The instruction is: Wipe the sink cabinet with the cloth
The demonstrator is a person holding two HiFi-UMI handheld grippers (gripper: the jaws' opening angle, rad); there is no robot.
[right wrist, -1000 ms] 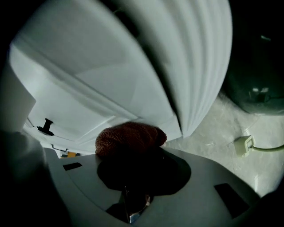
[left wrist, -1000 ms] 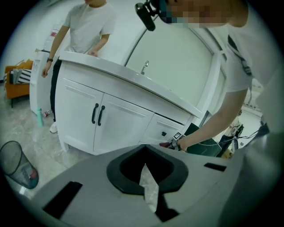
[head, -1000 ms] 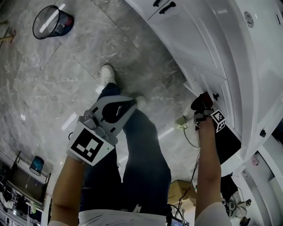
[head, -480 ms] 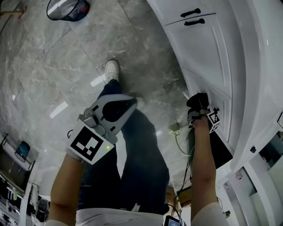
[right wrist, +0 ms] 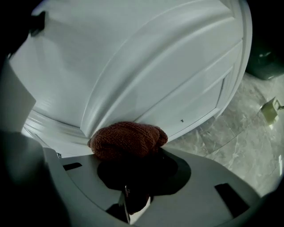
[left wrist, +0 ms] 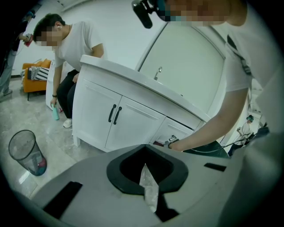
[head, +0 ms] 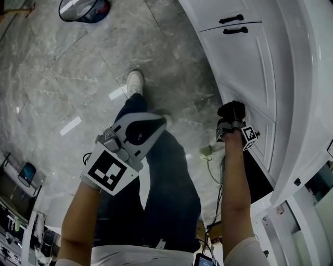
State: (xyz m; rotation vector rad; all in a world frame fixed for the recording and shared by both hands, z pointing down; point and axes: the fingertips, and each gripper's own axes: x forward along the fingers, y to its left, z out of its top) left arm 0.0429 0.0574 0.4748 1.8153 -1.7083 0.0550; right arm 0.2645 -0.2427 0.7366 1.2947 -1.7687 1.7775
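Note:
The white sink cabinet (head: 244, 62) runs down the right of the head view. My right gripper (head: 228, 120) is low against a cabinet door, shut on a dark brown knitted cloth (head: 232, 109). In the right gripper view the bunched cloth (right wrist: 128, 138) bulges from the right gripper (right wrist: 133, 155) and presses on the white door panel (right wrist: 155, 66). My left gripper (head: 132, 136) hangs over the person's leg, away from the cabinet, jaws together. In the left gripper view the left gripper (left wrist: 145, 155) is shut, and only a thin pale strip shows in the seam.
A mesh waste bin (head: 83, 9) stands on the grey marble floor at the top left. A jeans leg and white shoe (head: 135, 82) are below me. A plug and cable (head: 208, 151) lie by the cabinet foot. Another person (left wrist: 66, 53) crouches beyond the cabinet.
The right gripper with the cloth has slid a little farther along the cabinet front, towards the black door handles. The left gripper has barely moved.

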